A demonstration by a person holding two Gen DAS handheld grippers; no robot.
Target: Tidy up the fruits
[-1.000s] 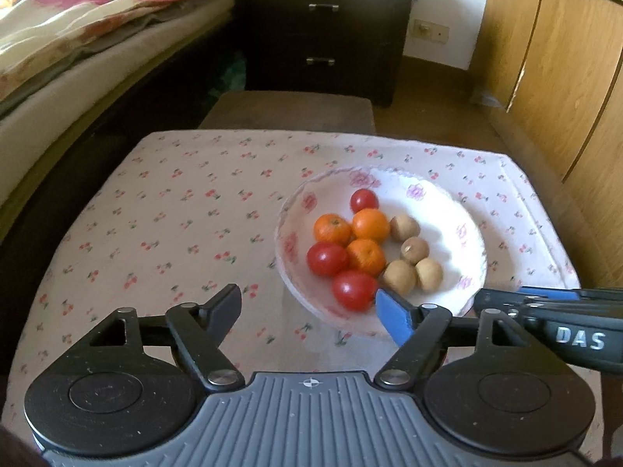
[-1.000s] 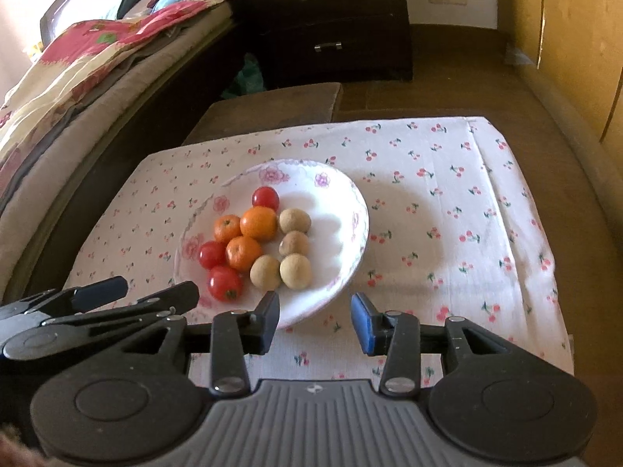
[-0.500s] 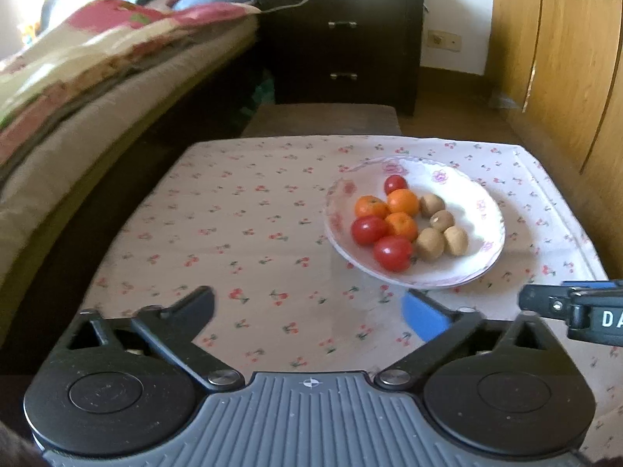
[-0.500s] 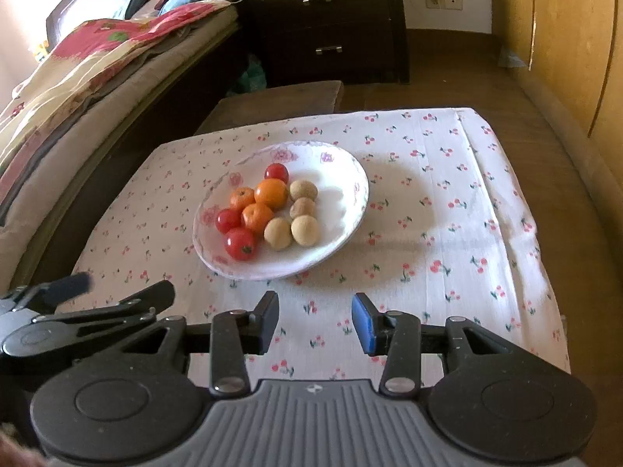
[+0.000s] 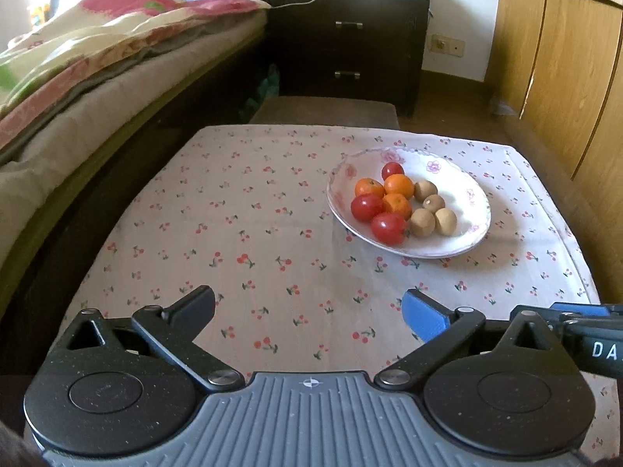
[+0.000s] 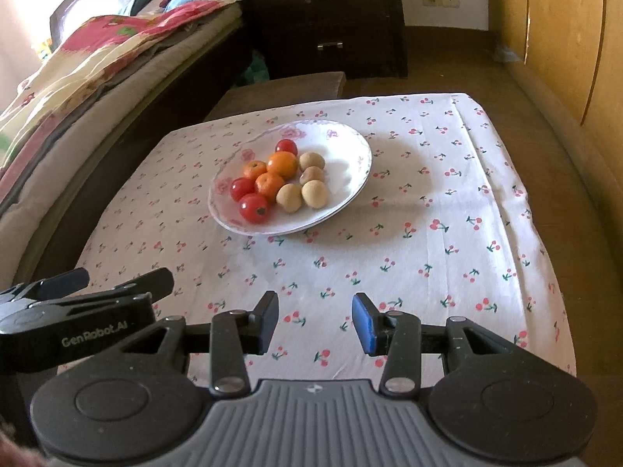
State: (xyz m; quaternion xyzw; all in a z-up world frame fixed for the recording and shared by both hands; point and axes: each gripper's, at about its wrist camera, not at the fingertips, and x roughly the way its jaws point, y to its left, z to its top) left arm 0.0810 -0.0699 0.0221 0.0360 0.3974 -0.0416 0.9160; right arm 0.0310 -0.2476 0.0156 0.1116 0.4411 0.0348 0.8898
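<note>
A white flowered plate (image 5: 461, 185) (image 6: 344, 155) sits on the cherry-print tablecloth (image 5: 241, 210) (image 6: 428, 194). It holds three red tomatoes (image 5: 388, 227) (image 6: 254, 207), three oranges (image 5: 398, 185) (image 6: 282, 164) and several round brown fruits (image 5: 422, 222) (image 6: 314, 193), grouped by kind. My left gripper (image 5: 309, 307) hovers over the cloth near the front edge, well short of the plate, open wide and empty. My right gripper (image 6: 315, 315) is beside it, also back from the plate, open with a narrower gap and nothing between its fingers. Each gripper shows at the edge of the other's view.
A bed (image 5: 78, 89) with a flowered quilt runs along the left. Behind the table stand a brown stool (image 5: 327, 111) and a dark nightstand (image 5: 346, 46). Wooden wardrobe doors (image 5: 564, 70) line the right. Bare cloth lies left of and in front of the plate.
Both grippers have drawn back from the plate toward the table's front edge. The left jaws have spread wider. The fruits and the plate have not moved.
</note>
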